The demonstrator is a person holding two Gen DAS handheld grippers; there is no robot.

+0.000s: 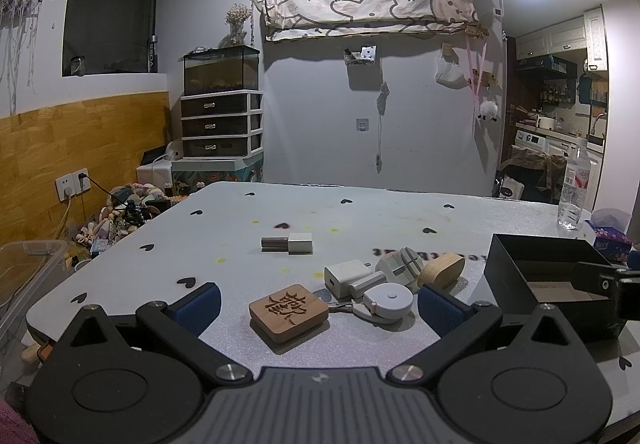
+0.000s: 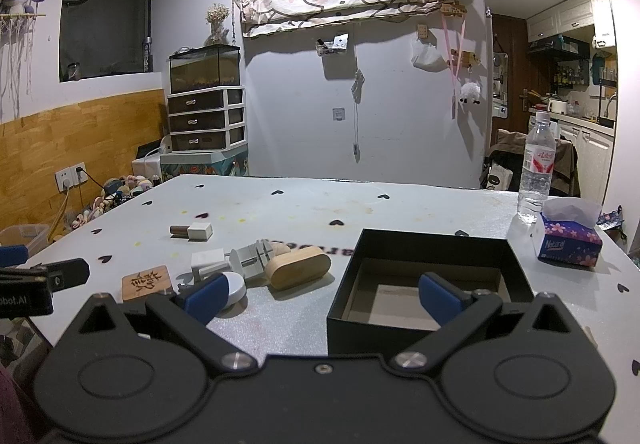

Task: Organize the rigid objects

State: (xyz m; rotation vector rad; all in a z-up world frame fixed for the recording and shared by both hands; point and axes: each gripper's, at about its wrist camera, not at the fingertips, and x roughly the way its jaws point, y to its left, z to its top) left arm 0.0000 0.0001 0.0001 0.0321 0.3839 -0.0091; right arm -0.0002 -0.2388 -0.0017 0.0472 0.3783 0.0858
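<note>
A square wooden coaster point(image 1: 289, 318) with a carved character lies between the fingers of my open left gripper point(image 1: 318, 309). Just beyond it sit a round white tape measure point(image 1: 390, 300), a white charger point(image 1: 346, 276), a grey hexagonal block point(image 1: 400, 264) and an oval wooden box point(image 1: 442, 270). A brown-and-white stick point(image 1: 287, 243) lies farther back. An open black box point(image 2: 432, 276) stands at the right, seemingly holding nothing. My right gripper point(image 2: 322, 298) is open and holds nothing, its right finger over the box's near wall and its left finger by the tape measure point(image 2: 234, 290).
A water bottle point(image 2: 536, 172) and a tissue pack point(image 2: 568, 242) stand at the table's far right. Off the table point(image 1: 360, 212) to the left are a clear plastic bin point(image 1: 28, 268), toys on the floor and a drawer unit point(image 1: 222, 124) with a tank on top.
</note>
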